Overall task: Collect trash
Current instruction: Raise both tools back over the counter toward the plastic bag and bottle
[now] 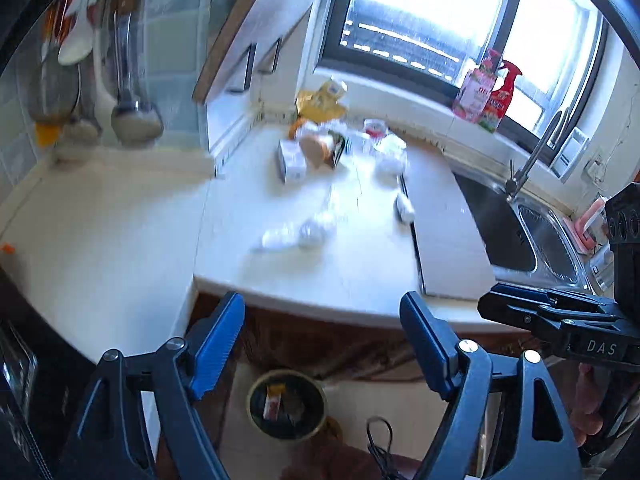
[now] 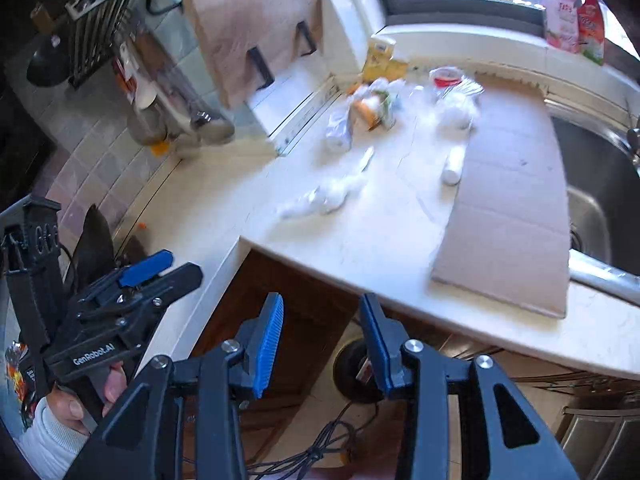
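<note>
- Left tool (image 1: 322, 344) and right tool (image 2: 322, 338), ribbed blue pads, both spread apart, holding nothing.
- Crumpled white tissue (image 1: 298, 233) lies blurred on the glossy white counter (image 1: 120, 248).
- Flat corrugated cardboard sheet (image 2: 516, 200) partly overhangs the steel sink (image 2: 600, 184).

Counts: two grippers, left gripper (image 1: 322, 344) and right gripper (image 2: 322, 344), both spread. One trash bin (image 1: 286, 404) below the counter (image 1: 360, 272) edge. On the counter: one cardboard sheet (image 2: 508, 208), one crumpled tissue wad (image 1: 296, 234).

"DAS" on right hand-held gripper (image 1: 560, 316), "GenRobot.AI" on left hand-held gripper (image 2: 132, 280)
</note>
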Demonstrator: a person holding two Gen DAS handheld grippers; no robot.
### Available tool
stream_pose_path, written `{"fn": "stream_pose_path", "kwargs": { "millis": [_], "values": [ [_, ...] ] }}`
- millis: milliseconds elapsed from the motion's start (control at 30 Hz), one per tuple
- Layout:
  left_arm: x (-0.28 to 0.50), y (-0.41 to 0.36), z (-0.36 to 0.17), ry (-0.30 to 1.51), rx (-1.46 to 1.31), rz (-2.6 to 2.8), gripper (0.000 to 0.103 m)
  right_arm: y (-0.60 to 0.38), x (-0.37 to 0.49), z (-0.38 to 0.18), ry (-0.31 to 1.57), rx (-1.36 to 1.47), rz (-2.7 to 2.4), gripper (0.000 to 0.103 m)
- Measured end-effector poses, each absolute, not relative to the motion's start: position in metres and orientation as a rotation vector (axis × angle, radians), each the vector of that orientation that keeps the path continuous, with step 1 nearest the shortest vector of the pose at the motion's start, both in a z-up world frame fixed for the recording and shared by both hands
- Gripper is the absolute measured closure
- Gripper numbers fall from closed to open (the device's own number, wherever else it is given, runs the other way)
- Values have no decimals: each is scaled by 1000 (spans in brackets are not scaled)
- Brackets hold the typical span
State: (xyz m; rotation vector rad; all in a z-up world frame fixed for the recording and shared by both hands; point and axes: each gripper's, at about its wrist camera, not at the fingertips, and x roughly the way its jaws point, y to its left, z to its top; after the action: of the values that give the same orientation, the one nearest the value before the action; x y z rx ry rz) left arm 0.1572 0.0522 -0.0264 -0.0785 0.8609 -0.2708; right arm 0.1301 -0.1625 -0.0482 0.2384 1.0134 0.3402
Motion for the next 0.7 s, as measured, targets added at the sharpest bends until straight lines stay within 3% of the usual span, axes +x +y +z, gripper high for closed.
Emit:
{"fn": "stream_pose_path", "kwargs": {
  "millis": [200,600,700],
  "values": [
    [199,44,-22,847,-63,-261,20,-187,170,-36,990,241,278,63],
    [299,34,-106,1016,-67,-242,20,-231,270,-75,1061,313,137,63],
    [317,25,-119,1046,-46,-258,20,-239,289,-89,1083,348,130,68]
  ]
}}
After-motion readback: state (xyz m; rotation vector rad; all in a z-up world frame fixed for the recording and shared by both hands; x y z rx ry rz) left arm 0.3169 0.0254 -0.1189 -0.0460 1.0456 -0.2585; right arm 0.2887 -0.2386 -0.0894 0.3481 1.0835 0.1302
